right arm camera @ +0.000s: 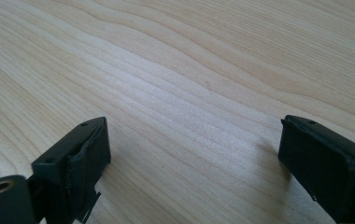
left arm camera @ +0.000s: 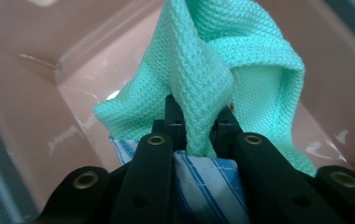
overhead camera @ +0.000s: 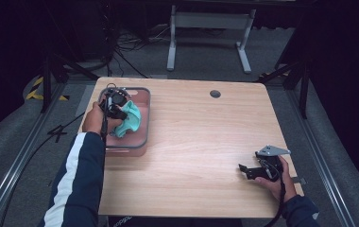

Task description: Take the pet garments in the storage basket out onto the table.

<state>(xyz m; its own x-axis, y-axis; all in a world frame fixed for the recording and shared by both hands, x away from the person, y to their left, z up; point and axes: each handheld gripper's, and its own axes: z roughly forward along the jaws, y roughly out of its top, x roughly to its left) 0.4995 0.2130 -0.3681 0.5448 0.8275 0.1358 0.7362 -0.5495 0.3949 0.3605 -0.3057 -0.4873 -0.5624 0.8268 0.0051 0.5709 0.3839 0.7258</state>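
Observation:
A mint-green cloth (overhead camera: 131, 118) hangs bunched inside the pink plastic bin (overhead camera: 145, 101) at the table's left. My left gripper (overhead camera: 117, 111) is shut on a fold of that green cloth (left arm camera: 203, 79), its jaws pinching it from both sides. Below the jaws lies a blue-and-white striped cloth (left arm camera: 208, 184) on the floor of the bin (left arm camera: 35, 107). My right gripper (overhead camera: 244, 169) rests low over the table near the front right corner, open, its fingers (right arm camera: 80, 158) wide apart over bare wood (right arm camera: 189, 93).
The wooden table (overhead camera: 206, 137) has a round cable hole (overhead camera: 215, 93) near its far edge. Past the table a white desk frame (overhead camera: 208, 28) stands on grey floor with loose cables.

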